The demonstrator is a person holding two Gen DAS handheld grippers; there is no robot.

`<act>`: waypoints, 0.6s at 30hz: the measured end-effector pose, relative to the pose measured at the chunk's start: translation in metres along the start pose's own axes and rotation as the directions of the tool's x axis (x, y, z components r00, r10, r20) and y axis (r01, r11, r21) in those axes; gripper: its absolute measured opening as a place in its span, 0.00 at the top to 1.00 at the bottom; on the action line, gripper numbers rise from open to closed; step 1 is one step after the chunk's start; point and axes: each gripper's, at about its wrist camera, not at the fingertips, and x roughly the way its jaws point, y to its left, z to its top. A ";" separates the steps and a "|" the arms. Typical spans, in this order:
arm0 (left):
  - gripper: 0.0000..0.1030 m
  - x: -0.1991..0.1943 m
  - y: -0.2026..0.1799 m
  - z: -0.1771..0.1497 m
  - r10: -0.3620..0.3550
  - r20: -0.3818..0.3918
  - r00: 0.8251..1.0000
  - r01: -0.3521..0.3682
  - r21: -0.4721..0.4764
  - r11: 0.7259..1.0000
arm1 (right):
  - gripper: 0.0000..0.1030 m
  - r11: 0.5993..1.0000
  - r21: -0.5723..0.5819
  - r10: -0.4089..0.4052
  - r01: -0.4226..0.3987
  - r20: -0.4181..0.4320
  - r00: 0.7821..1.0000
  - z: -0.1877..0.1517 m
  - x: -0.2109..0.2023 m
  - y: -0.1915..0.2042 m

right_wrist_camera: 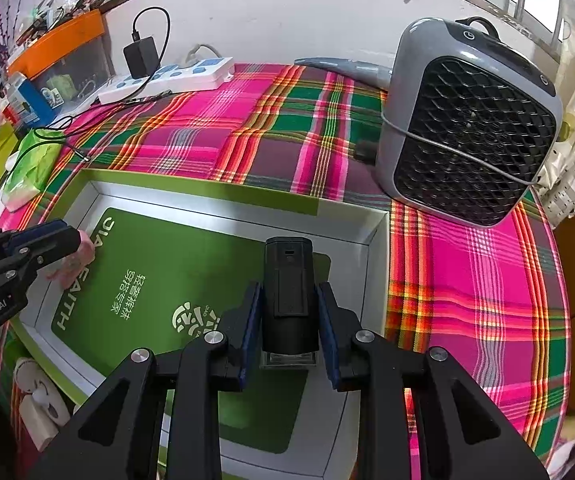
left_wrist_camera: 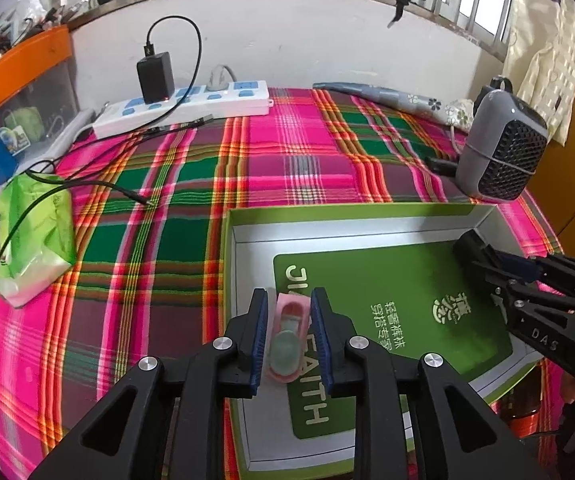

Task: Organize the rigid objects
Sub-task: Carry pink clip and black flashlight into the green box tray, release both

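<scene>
A small pink case (left_wrist_camera: 287, 340) with a pale green rounded piece in it lay in the lower centre of the left wrist view, on the bottom of a shallow green-and-white box (left_wrist_camera: 243, 232), over the left edge of the green printed card (left_wrist_camera: 391, 280) that lined it. The left gripper (left_wrist_camera: 288, 338) straddled the case; a thin gap showed on each side between its blue pads (left_wrist_camera: 261, 332) and the pink shell, so the jaws stood released around it rather than clamped. In the right wrist view the same gripper (right_wrist_camera: 75, 240) entered from the left edge, with the pink case (right_wrist_camera: 75, 264) just showing at its tip.

The right gripper (right_wrist_camera: 289, 320), in the lower centre of its own view, was clenched on a black cylindrical device (right_wrist_camera: 287, 292) standing upright, its blue pads pressed against both sides and a clear base showing under it. It hung over the box's (right_wrist_camera: 379, 236) right half, above the card (right_wrist_camera: 191, 264). In the left wrist view this gripper (left_wrist_camera: 475, 246) reached in from the right edge.

The box sat on a pink, green and orange plaid cloth (left_wrist_camera: 287, 152). A grey heater with a black grille (right_wrist_camera: 467, 120) stood at the upper right of the right wrist view, beyond the box. A white power strip (left_wrist_camera: 183, 108) with a black adapter (left_wrist_camera: 154, 78) plugged in lay at the upper left against the wall, and a green tissue pack (left_wrist_camera: 35, 236) rested at the left edge.
</scene>
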 end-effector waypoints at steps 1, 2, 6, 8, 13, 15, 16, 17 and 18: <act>0.79 0.001 0.000 -0.001 -0.001 -0.005 1.000 0.001 -0.002 1.000 | 0.72 1.000 0.001 0.001 -0.001 0.000 1.000 0.000 0.000 0.000; 0.79 0.002 0.001 -0.001 -0.003 -0.007 1.000 0.002 -0.003 1.000 | 0.72 1.000 0.001 0.002 -0.002 0.000 1.000 0.000 0.000 0.000; 0.79 0.003 0.000 -0.002 0.000 -0.009 1.000 0.000 0.002 1.000 | 0.72 1.000 -0.001 0.004 -0.004 0.001 1.000 0.001 0.001 0.000; 0.79 0.003 0.000 -0.002 -0.001 -0.007 1.000 0.001 0.000 1.000 | 0.72 1.000 -0.003 0.005 -0.005 -0.003 1.000 0.001 0.002 0.001; 0.79 0.002 0.000 -0.003 -0.007 -0.006 1.000 0.007 -0.002 1.000 | 0.72 1.000 -0.004 0.004 -0.004 -0.005 1.000 0.001 0.003 0.002; 0.79 0.002 0.000 -0.003 -0.007 -0.004 1.000 0.007 -0.002 1.000 | 0.72 1.000 -0.004 0.004 -0.004 -0.004 1.000 0.001 0.003 0.002; 0.79 0.002 0.000 -0.003 -0.008 -0.003 1.000 0.008 -0.002 1.000 | 0.72 1.000 -0.003 0.005 -0.005 -0.003 1.000 0.001 0.003 0.002; 0.79 0.002 0.000 -0.004 -0.009 -0.002 1.000 0.009 -0.002 1.000 | 0.72 1.000 -0.002 0.007 -0.007 -0.002 1.000 0.001 0.003 0.001; 0.78 0.001 -0.001 -0.004 -0.009 -0.001 1.000 0.009 -0.002 1.000 | 0.72 1.000 0.001 0.008 -0.008 -0.001 1.000 0.001 0.003 0.000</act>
